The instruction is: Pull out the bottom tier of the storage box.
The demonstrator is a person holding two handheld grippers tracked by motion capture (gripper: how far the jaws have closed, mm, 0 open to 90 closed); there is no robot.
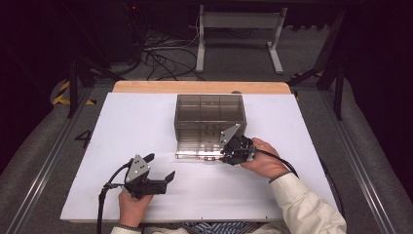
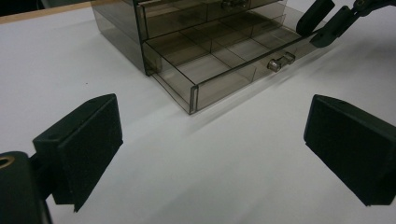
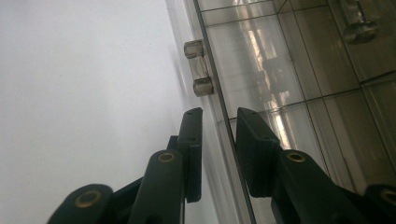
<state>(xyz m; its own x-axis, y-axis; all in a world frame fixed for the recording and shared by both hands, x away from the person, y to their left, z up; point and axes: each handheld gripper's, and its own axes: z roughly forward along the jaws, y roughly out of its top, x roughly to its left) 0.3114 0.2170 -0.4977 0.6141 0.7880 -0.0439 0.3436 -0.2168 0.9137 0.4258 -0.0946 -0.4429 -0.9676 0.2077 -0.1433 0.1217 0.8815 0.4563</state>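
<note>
The white table (image 1: 146, 122) carries a smoked transparent drawer cabinet (image 1: 209, 109) at its middle, toward the far edge. The cabinet stands upright with its front facing the person. Its lower drawer (image 2: 219, 60) is pulled out toward the person and rests on the table surface; internal dividers split it into several compartments. A second drawer above it remains inside the cabinet body.

The right gripper (image 3: 219, 135) is positioned at the right end of the drawer's front wall (image 3: 219, 116). Its jaws stand narrow and straddle this clear panel: one jaw is outside the drawer, the other inside. Whether the pads press on the panel cannot be told; a slim gap appears on both sides. The drawer handle (image 3: 199, 67), a clear bar on two posts, sits just beyond the jaw tips on the outer face.

The left gripper (image 1: 158, 168) is held low over the table near the front edge, well apart from the cabinet. Its jaws stand wide with nothing between them.
</note>
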